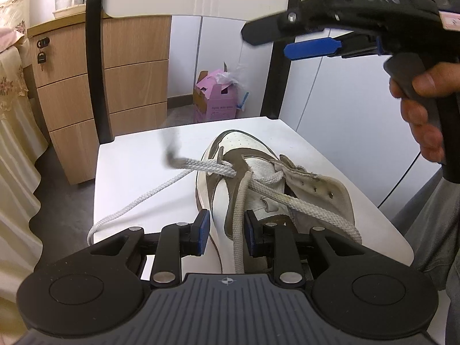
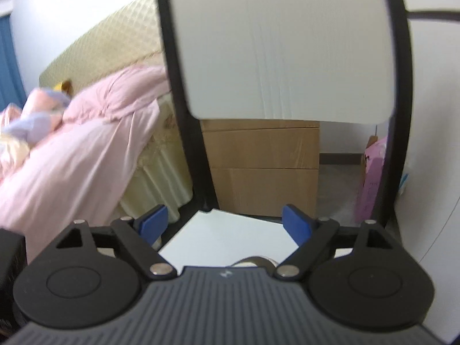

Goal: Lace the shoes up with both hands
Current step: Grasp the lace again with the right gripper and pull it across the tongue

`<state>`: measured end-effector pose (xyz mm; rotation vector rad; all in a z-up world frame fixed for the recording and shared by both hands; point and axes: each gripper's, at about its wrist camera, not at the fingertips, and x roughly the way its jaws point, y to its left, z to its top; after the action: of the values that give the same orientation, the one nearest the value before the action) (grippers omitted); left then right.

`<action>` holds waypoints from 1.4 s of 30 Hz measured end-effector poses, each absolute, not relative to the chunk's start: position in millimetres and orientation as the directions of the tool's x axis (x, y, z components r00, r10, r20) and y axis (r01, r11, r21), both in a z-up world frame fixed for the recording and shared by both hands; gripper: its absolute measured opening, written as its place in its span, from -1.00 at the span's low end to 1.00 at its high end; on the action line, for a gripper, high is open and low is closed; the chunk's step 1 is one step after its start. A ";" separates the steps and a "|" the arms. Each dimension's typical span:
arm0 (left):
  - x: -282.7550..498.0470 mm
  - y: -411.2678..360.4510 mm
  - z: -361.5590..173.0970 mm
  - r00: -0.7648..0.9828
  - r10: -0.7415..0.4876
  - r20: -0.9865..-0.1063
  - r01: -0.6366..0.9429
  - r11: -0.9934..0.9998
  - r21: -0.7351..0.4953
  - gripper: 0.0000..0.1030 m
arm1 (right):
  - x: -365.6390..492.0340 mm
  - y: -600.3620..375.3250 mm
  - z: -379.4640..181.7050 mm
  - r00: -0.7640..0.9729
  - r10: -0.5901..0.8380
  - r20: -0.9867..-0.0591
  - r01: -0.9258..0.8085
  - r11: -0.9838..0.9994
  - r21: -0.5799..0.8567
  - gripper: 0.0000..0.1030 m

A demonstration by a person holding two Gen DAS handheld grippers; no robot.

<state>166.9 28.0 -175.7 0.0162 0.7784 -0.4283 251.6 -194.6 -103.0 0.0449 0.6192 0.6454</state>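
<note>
My left gripper (image 1: 225, 231) squeezes the side of the shoe (image 1: 258, 178), and a white lace (image 1: 240, 224) runs between its jaws. My right gripper (image 2: 225, 224) is wide open and holds nothing; the shoe peeks out just under it. The shoe sits on a white chair (image 1: 138, 172). Wooden drawers (image 1: 126, 66) and a pink box (image 1: 215, 97) stand behind.

Bare white chair seat (image 1: 135, 172) is lying open left of the brown-and-white sneaker (image 1: 247, 178); black chair-back posts (image 1: 96, 72) are flanking the far edge.
</note>
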 end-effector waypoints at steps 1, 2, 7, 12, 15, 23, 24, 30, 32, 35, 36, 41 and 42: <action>167.4 28.0 -175.6 0.629 -0.367 -0.685 0.376 0.915 -0.144 -0.45 | 249.9 -189.3 -104.8 0.592 0.592 -0.547 -0.582 0.784 0.218 0.70; 167.5 27.7 -175.0 0.628 -0.365 -0.688 0.374 0.916 -0.145 -0.45 | 248.1 -183.9 -106.5 0.556 0.606 -0.569 -0.613 0.761 0.211 0.66; 165.7 25.3 -172.0 0.623 -0.353 -0.698 0.376 0.918 -0.128 -0.45 | 242.9 -156.7 -124.1 0.368 0.606 -0.705 -0.700 0.680 0.218 -0.09; 161.2 22.1 -169.6 0.626 -0.342 -0.701 0.391 0.915 -0.097 -0.45 | 245.2 -142.2 -130.5 0.332 0.611 -0.719 -0.724 0.653 0.221 -0.26; 159.9 20.4 -169.5 0.629 -0.334 -0.702 0.391 0.916 -0.085 -0.45 | 245.7 -131.0 -139.4 0.301 0.582 -0.755 -0.744 0.638 0.195 -0.57; 158.2 14.0 -170.5 0.631 -0.334 -0.700 0.410 0.910 -0.064 -0.46 | 244.1 -141.5 -129.4 0.364 0.598 -0.714 -0.682 0.693 0.233 -0.97; 157.6 12.8 -170.9 0.628 -0.338 -0.701 0.415 0.907 -0.066 -0.46 | 243.1 -143.1 -126.5 0.374 0.617 -0.693 -0.673 0.694 0.255 -0.97; 152.4 2.0 -172.6 0.622 -0.366 -0.693 0.456 0.888 -0.061 -0.45 | 249.2 -118.5 -95.6 0.344 0.709 -0.616 -0.696 0.633 0.340 -0.96; 151.2 -0.5 -172.9 0.622 -0.369 -0.691 0.463 0.885 -0.056 -0.45 | 251.6 -100.3 -78.5 0.323 0.715 -0.620 -0.732 0.604 0.316 -0.96; 150.8 -2.2 -173.3 0.623 -0.371 -0.689 0.466 0.883 -0.055 -0.45 | 253.7 -71.8 -49.5 0.278 0.733 -0.621 -0.785 0.546 0.294 -0.96; 150.9 -2.6 -173.4 0.622 -0.373 -0.688 0.467 0.882 -0.056 -0.45 | 252.9 -62.0 -38.3 0.262 0.741 -0.619 -0.803 0.523 0.287 -0.96; 150.6 -4.1 -173.4 0.622 -0.378 -0.686 0.469 0.881 -0.060 -0.45 | 243.6 -16.7 11.0 0.195 0.767 -0.612 -0.873 0.419 0.247 -0.96; 151.3 -4.4 -173.6 0.622 -0.378 -0.686 0.467 0.882 -0.063 -0.45 | 239.9 -6.6 15.2 0.197 0.751 -0.630 -0.890 0.407 0.207 -0.96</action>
<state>151.3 -4.4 -173.6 0.1252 0.7573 -0.4869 239.9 -6.6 15.2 -0.2218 0.7379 1.1618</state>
